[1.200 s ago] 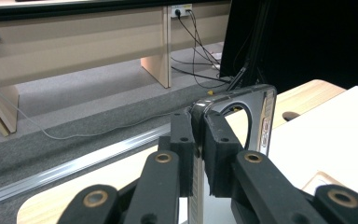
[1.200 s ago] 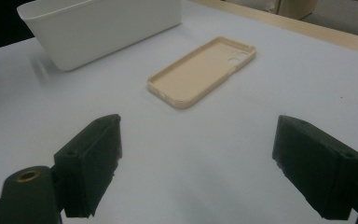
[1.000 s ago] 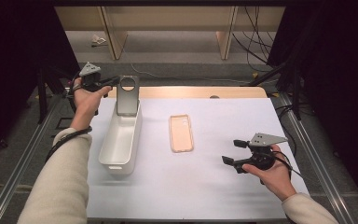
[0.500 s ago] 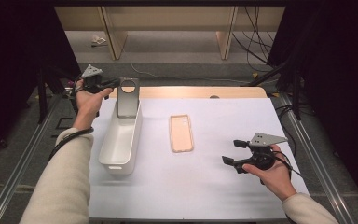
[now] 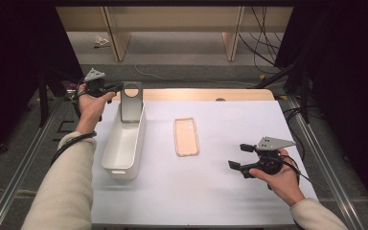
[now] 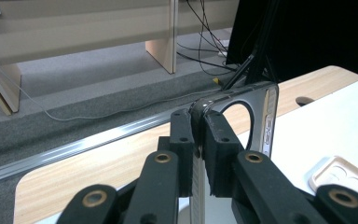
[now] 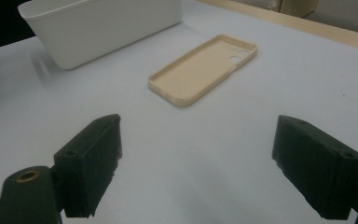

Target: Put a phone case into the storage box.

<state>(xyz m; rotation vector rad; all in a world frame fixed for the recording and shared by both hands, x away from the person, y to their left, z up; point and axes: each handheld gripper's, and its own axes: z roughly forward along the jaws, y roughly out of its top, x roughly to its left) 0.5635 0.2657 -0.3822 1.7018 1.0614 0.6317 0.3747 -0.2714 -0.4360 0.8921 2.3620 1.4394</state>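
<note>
The left gripper (image 5: 117, 88) has its fingers clamped on the top edge of a grey metal phone frame (image 5: 131, 103) standing in a white plastic bin (image 5: 123, 143). A beige phone case (image 5: 186, 136) lies flat on the white counter (image 5: 211, 191), ahead of the right gripper (image 5: 240, 156), whose fingers stand wide apart over bare counter.

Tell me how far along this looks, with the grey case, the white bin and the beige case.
Nothing looks finished yet. In hand: the left hand-held gripper is shut on the top edge of the grey phone case, which stands upright at the far end of the white bin. Left, probably: the beige phone case lies flat on the white table, untouched, and the right hand-held gripper sits open near it, holding nothing.
</note>
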